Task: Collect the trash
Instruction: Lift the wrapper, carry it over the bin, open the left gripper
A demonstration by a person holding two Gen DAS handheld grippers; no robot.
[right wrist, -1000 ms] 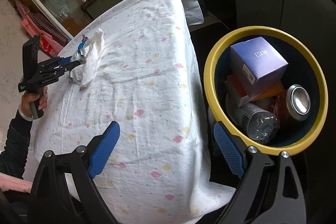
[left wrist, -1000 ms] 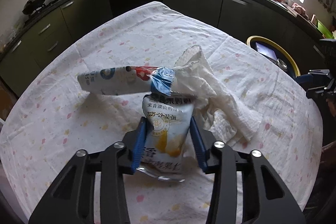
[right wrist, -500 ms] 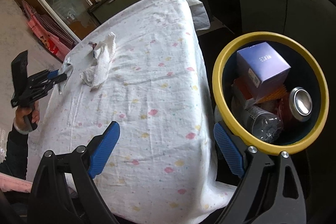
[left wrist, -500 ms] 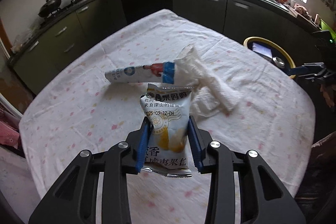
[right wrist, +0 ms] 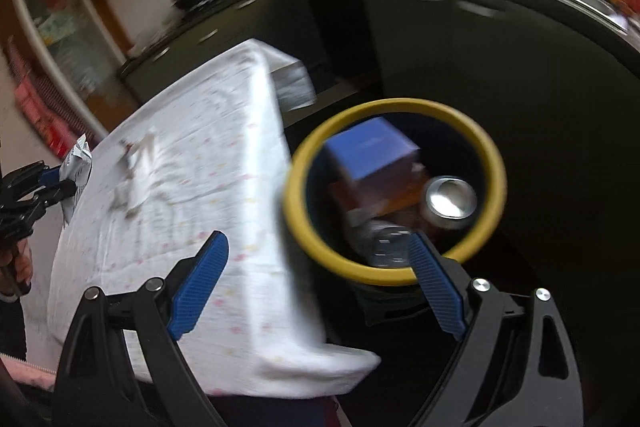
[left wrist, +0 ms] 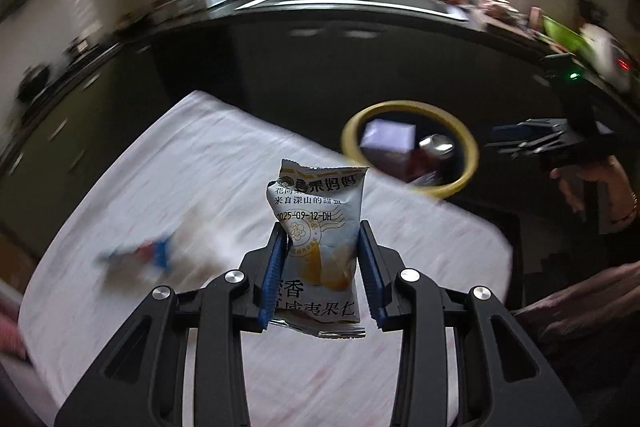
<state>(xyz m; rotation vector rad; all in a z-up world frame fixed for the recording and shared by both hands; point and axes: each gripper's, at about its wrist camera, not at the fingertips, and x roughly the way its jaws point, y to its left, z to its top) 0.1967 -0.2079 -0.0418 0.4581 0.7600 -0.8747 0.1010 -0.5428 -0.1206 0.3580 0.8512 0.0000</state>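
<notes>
Left wrist view
Left gripper (left wrist: 322,259): blue ribbed fingers (left wrist: 274,267) pinch a snack packet from both sides.
Snack packet (left wrist: 318,239): silver-white foil pouch, upright, crimped seal at top and bottom, printed Chinese text and the date 2025-09-12, yellow fruit picture on the lower half; creased and slightly crumpled; held up off the desk.
Desk (left wrist: 200,163): covered by a white cloth with small pastel spots; the picture is motion-blurred.
Wrapper (left wrist: 140,255): blue, red and white item lying on the cloth to the left of the fingers; too blurred to tell detail.
Trash bin (left wrist: 464,135): round, dark, yellow rim, beyond the far edge of the desk; inside show a purple box (left wrist: 386,139) and a metal can (left wrist: 436,145).
Right gripper (left wrist: 532,143): in view at right, beside the bin, held by a hand (left wrist: 588,187).

Right wrist view
Right gripper (right wrist: 316,275): blue fingers (right wrist: 200,279) spread wide, nothing between them.
Trash bin (right wrist: 492,163): just beside the desk edge, below the fingers; holds the purple box (right wrist: 368,151), the metal can (right wrist: 450,197) top up, and a clear plastic bottle (right wrist: 376,239).
Desk (right wrist: 192,211): spotted white cloth hangs over its edge.
Crumpled tissue (right wrist: 138,163): white, lying on the cloth near the far left side.
Left gripper (right wrist: 56,183): at the left edge, gripping the snack packet (right wrist: 78,163) above the desk's far side, well apart from the bin.
</notes>
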